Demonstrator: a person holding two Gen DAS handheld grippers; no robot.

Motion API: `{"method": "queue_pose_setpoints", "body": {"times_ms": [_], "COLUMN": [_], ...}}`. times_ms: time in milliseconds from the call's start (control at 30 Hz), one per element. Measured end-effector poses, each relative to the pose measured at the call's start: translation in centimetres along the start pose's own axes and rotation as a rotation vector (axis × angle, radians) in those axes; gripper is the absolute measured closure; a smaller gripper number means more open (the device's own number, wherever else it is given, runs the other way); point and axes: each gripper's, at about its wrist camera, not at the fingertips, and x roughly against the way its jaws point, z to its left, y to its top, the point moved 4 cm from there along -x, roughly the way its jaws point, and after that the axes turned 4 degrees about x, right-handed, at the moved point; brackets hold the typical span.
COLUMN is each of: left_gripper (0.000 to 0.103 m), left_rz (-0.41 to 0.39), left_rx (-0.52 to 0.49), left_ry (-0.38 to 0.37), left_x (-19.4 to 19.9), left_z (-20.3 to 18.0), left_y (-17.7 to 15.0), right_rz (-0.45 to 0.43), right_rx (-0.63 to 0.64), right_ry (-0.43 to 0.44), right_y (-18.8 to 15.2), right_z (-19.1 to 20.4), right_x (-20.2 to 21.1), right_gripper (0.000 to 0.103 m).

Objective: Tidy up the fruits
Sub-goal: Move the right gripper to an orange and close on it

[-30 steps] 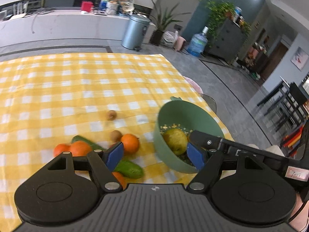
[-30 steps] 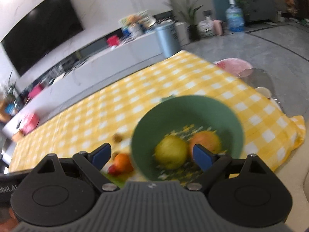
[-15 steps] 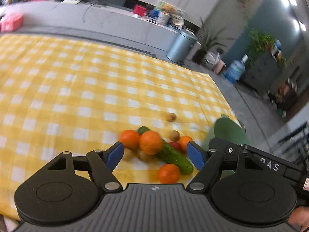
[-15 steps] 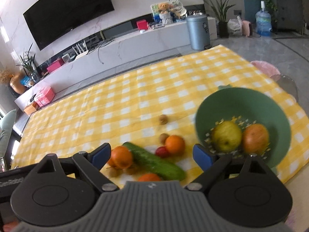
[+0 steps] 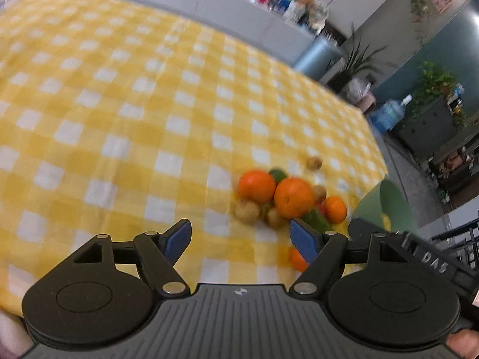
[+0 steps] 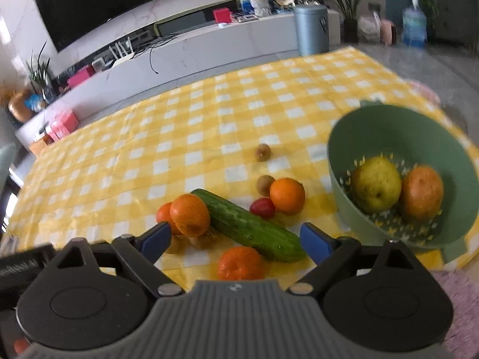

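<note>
A green colander bowl at the table's right holds a yellow-green pear and a reddish-orange fruit. Left of it lie a cucumber, several oranges, a small red fruit and brown kiwis. My right gripper is open and empty, above the near end of the pile. My left gripper is open and empty, just left of the oranges; the bowl shows at its right edge.
A yellow-and-white checked cloth covers the table. The table's near and right edges are close to the bowl. A white counter, a grey bin and plants stand behind.
Both grippers have swung left, away from the bowl toward the fruit pile. The bowl has moved to the right edge of both views. Both stay open.
</note>
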Motion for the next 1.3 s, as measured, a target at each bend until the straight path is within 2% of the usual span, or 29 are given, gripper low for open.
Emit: {"method": "queue_pose_setpoints", "body": {"times_ms": [133,167,200,300,467,633,767,867,1033,1100,1200,1300], "left_gripper": [0.016,0.016,0.016,0.016,0.015,0.015,0.016,0.016,0.016,0.017,0.017,0.017], "left_rz": [0.063,0.07,0.076,0.091,0.094,0.079,0.066,0.068,0.049,0.014,-0.027,-0.117], "left_rx": [-0.001,-0.014,-0.025,-0.036,-0.038,-0.032,-0.039,-0.04,-0.057,-0.076,-0.107,-0.179], "left_ry": [0.008,0.015,0.02,0.021,0.024,0.029,0.07,0.072,0.078,0.034,-0.095,-0.175], "left_x": [-1.6,-1.8,-1.9,-2.1,-1.9,-1.3,-1.3,-1.3,-1.7,-1.5,-1.0,-0.2], "left_z": [0.1,0.0,-0.1,-0.2,-0.3,-0.1,0.1,0.1,0.0,-0.2,-0.8,-1.8], "left_y": [-0.7,-0.9,-1.1,-1.3,-1.3,-1.0,-0.9,-0.9,-1.0,-1.0,-0.9,-1.0], "right_rz": [0.101,0.112,0.122,0.149,0.202,0.217,0.251,0.232,0.209,0.202,0.192,0.193], "right_rx": [-0.12,-0.126,-0.121,-0.107,-0.197,-0.169,-0.148,-0.129,-0.09,-0.086,-0.101,-0.117], "right_ry": [0.019,0.019,0.019,0.02,0.052,0.006,-0.003,-0.037,-0.052,-0.043,-0.005,0.012], "right_y": [-0.6,-0.8,-1.0,-1.5,-2.5,-2.3,-2.6,-2.5,-2.5,-2.6,-2.5,-2.7], "right_z": [-2.2,-2.3,-2.4,-2.4,-2.6,-1.3,-0.5,-0.2,0.3,0.2,-0.1,-0.4], "right_x": [-1.5,-1.7,-1.9,-2.6,-4.4,-5.6,-6.6,-6.7,-6.6,-6.5,-6.3,-6.4], "right_gripper": [0.032,0.039,0.041,0.042,0.049,0.049,0.05,0.058,0.059,0.059,0.059,0.059]}}
